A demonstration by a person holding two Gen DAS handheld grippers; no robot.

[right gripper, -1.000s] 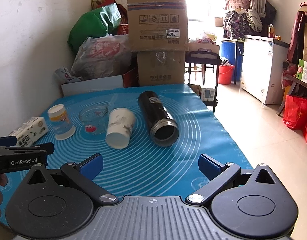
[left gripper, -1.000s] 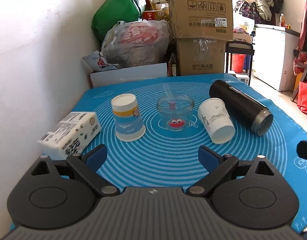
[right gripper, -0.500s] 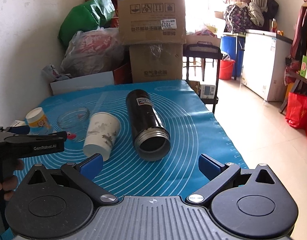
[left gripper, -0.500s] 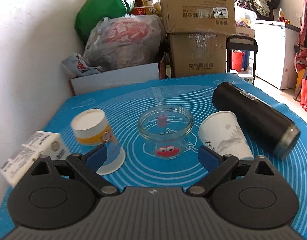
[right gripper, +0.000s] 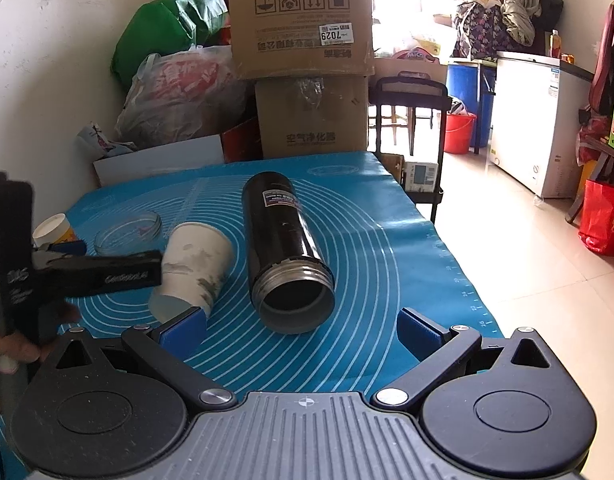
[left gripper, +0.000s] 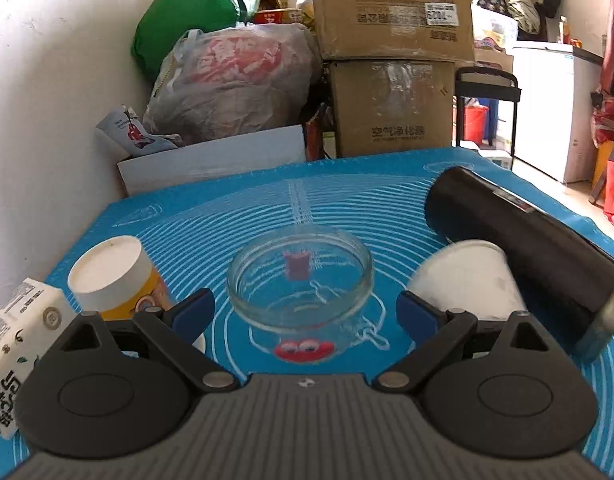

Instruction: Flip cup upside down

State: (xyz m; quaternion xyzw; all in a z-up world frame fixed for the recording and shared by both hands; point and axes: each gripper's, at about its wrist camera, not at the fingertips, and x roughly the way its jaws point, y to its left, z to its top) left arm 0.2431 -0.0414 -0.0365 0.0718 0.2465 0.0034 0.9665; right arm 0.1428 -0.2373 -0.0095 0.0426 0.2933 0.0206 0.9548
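A clear glass cup (left gripper: 301, 280) stands mouth up on the blue mat (left gripper: 347, 196), with a red cartoon print on its front. My left gripper (left gripper: 305, 312) is open, its blue pads on either side of the glass cup, close to it. The glass also shows in the right wrist view (right gripper: 127, 232). My right gripper (right gripper: 301, 330) is open and empty, just in front of the black flask (right gripper: 285, 244) that lies on its side. The left gripper (right gripper: 87, 272) shows at the left of the right wrist view.
A white paper cup (left gripper: 463, 280) lies on its side between glass and flask (left gripper: 523, 248). A yellow-banded paper cup (left gripper: 115, 272) stands upside down at the left, next to a carton (left gripper: 15, 344). Cardboard boxes (left gripper: 391, 64) and bags (left gripper: 231, 80) stand behind the table.
My left gripper has moved forward and lower, so the glass cup now lies between its open pads. My right gripper has moved forward toward the flask.
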